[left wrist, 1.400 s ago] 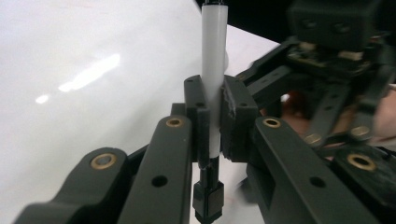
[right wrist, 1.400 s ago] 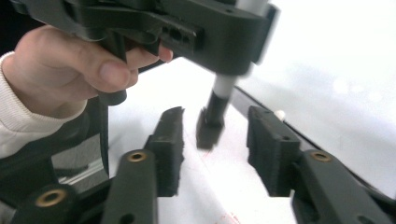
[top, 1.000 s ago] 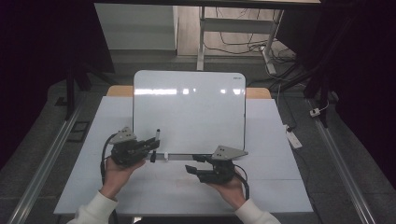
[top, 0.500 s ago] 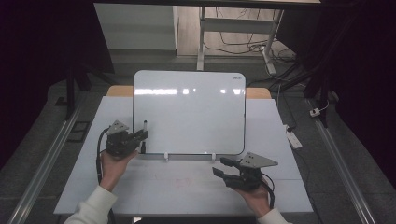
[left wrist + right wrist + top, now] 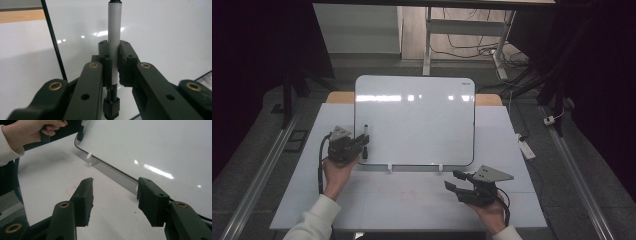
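Jaws of the right gripper stand apart with nothing between them, low over the bare white table near the person's side, in front of the lower right part of the whiteboard. Farther in and to the left, the left gripper is clamped on a marker, its pads pressing the white barrel from both sides; in the left gripper view the barrel runs straight up between the jaws, with a black end below them. The marker sits at the whiteboard's left edge, close against its glossy surface. The board leans on two small white clips along its lower edge.
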`<state>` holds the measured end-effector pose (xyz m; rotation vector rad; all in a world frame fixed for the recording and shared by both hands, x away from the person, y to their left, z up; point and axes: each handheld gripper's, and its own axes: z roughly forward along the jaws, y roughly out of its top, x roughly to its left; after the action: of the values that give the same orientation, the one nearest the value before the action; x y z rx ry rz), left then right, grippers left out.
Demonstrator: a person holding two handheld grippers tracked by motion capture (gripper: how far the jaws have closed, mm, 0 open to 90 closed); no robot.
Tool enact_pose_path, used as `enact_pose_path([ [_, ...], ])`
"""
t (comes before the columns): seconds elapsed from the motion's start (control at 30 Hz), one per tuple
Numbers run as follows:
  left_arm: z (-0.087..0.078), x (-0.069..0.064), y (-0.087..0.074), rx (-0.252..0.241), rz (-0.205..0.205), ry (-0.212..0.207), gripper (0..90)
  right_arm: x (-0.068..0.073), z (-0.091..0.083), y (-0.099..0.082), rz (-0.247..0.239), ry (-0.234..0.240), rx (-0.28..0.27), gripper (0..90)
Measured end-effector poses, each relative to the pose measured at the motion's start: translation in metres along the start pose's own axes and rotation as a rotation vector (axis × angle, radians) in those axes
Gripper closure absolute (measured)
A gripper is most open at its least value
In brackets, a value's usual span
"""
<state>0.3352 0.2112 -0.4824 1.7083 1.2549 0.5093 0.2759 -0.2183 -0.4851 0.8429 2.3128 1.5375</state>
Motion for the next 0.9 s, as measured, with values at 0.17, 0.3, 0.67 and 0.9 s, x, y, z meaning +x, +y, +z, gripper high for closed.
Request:
enact_pose_path([
  [0.17, 0.005, -0.001, 0.000, -0.012, 0.011, 0.024, 81.0, -0.002, -0.006, -0.002, -0.012, -0.025, -0.005, 46.3],
  [0.3, 0.009, -0.002, -0.001, -0.012, 0.019, 0.040, 80.9, -0.006, -0.013, -0.005, -0.015, -0.043, -0.008, 46.2],
  [0.67, 0.015, -0.004, -0.004, -0.026, 0.028, 0.051, 80.0, -0.021, -0.036, -0.016, -0.023, -0.140, -0.016, 46.0],
  [0.9, 0.015, -0.004, -0.006, -0.038, 0.042, 0.054, 79.8, -0.025, -0.041, -0.019, -0.026, -0.155, -0.017, 46.0],
])
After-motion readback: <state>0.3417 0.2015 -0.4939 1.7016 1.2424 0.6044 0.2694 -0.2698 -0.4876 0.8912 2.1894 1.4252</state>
